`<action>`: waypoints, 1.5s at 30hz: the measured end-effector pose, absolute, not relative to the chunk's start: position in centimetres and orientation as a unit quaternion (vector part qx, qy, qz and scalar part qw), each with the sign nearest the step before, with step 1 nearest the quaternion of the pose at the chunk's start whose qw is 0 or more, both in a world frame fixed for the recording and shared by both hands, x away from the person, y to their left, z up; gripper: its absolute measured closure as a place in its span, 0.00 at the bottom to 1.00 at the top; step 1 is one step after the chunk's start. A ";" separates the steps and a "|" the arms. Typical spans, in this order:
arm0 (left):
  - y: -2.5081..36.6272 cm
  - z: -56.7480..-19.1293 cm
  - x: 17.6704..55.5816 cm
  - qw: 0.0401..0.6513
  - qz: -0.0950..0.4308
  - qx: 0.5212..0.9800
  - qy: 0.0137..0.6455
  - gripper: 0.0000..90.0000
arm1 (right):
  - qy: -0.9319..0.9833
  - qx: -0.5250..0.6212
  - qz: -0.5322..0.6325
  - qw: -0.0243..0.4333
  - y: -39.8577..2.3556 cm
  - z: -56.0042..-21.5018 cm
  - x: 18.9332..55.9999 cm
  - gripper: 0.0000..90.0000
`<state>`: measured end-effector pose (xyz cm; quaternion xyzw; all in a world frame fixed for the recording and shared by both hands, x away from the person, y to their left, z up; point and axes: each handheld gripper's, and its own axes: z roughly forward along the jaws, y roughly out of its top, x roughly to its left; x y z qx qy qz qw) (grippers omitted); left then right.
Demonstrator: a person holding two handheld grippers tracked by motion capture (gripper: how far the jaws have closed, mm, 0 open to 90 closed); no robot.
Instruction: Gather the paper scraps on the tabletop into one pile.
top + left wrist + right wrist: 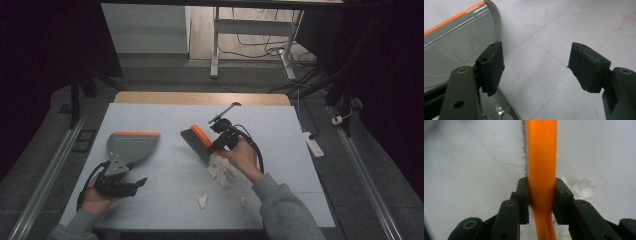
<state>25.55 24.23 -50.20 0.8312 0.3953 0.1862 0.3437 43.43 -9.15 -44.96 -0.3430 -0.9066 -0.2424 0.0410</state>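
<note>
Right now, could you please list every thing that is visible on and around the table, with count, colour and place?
brush: one, orange handle and grey bristles, table middle, clamped in the right tongs
dustpan: one, grey with orange edge, left part of the table
paper scraps: a white pile right of the brush, a few more nearer the front edge
table: one, light grey top
desk frame: one, white, on the floor behind the table
power strip: one, white, floor right of the table
left tongs: black, open, beside the dustpan
right tongs: black, shut on the brush handle
</note>
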 end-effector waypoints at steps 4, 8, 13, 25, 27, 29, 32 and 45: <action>24.2 -50.2 25.6 0.343 0.186 0.830 0.398 0.33 | -0.910 -0.307 -0.279 0.031 -10.1 -42.8 41.2 0.78; 24.3 -50.2 25.6 0.342 0.187 0.830 0.399 0.33 | -0.916 -0.278 -0.289 0.032 -10.8 -41.2 38.8 0.78; 24.3 -50.2 25.6 0.343 0.187 0.829 0.399 0.33 | -0.925 -0.257 -0.276 0.051 -11.3 -41.5 36.7 0.78; 24.4 -50.3 25.7 0.341 0.187 0.829 0.402 0.33 | -0.967 -0.158 -0.177 0.094 -9.4 -44.8 30.1 0.78; 24.4 -50.3 25.7 0.341 0.187 0.829 0.401 0.33 | -0.972 -0.149 -0.157 0.091 -8.8 -45.6 29.7 0.78; 24.5 -50.3 25.7 0.342 0.187 0.828 0.402 0.33 | -0.973 -0.155 -0.153 0.072 -8.7 -45.9 29.8 0.78; 24.5 -50.3 25.7 0.341 0.188 0.829 0.402 0.33 | -0.973 -0.165 -0.145 0.071 -8.6 -46.0 30.8 0.78; 24.6 -50.3 25.7 0.342 0.186 0.829 0.402 0.33 | -0.958 -0.238 -0.158 -0.025 -11.8 -44.4 36.7 0.78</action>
